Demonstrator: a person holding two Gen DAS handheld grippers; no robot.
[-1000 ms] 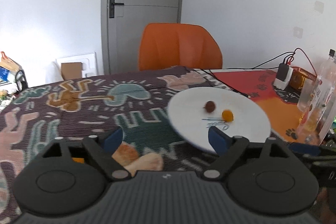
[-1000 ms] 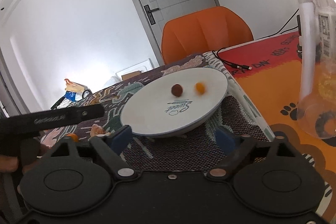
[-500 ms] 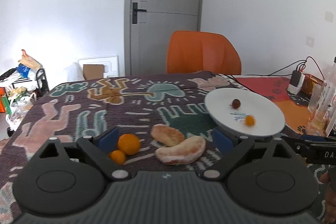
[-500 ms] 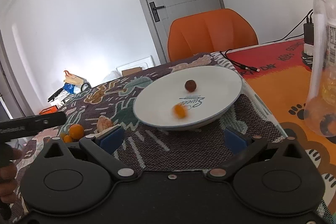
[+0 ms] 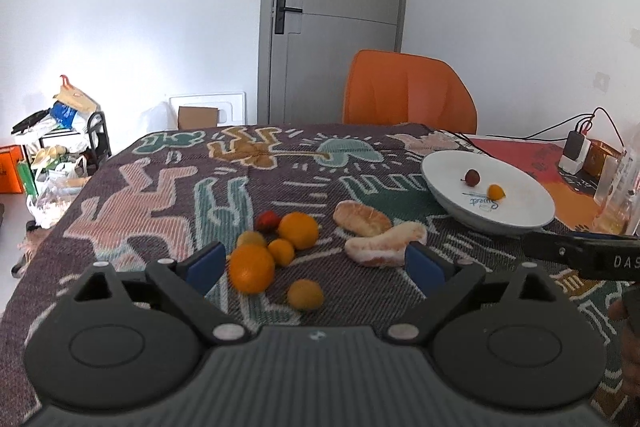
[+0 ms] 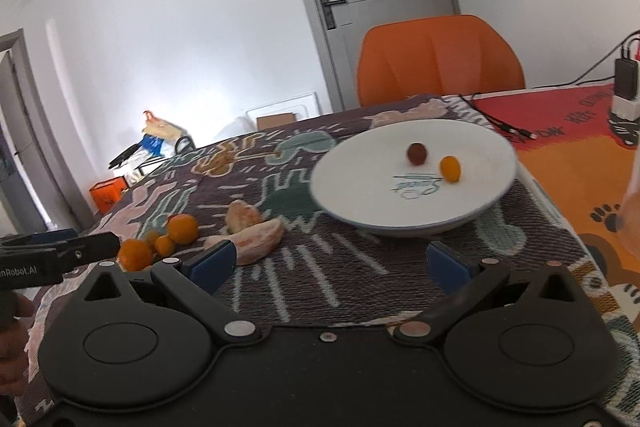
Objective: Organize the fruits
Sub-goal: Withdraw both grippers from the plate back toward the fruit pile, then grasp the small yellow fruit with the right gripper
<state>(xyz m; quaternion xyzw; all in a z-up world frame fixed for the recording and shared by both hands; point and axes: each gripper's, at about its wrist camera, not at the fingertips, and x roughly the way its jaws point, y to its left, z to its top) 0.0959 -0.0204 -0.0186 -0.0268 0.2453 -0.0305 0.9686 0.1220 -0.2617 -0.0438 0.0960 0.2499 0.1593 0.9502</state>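
Observation:
A white plate (image 5: pixel 520 215) (image 6: pixel 360 187) on the patterned cloth holds a dark red fruit (image 5: pixel 472 177) (image 6: pixel 416 153) and a small orange fruit (image 5: pixel 496 192) (image 6: pixel 450 168). Left of it lie two peeled citrus pieces (image 5: pixel 382 239) (image 6: pixel 256 233), several oranges (image 5: pixel 298 230) (image 6: pixel 182 228) and a small red fruit (image 5: pixel 267 220). My left gripper (image 5: pixel 314 263) hangs open just above the orange cluster, touching nothing. My right gripper (image 6: pixel 328 261) is open over bare cloth in front of the plate, empty.
An orange chair (image 5: pixel 408 95) stands behind the table. At the right, on an orange mat, are a clear bottle (image 5: pixel 624 195), a charger with cables (image 5: pixel 574 153) and a black cable (image 6: pixel 504 125). Bags and clutter (image 5: pixel 52 143) sit on the floor to the left.
Both grippers have pulled back and swung left, away from the plate. The loose oranges and citrus pieces have come into view. The small orange fruit rolled about on the plate.

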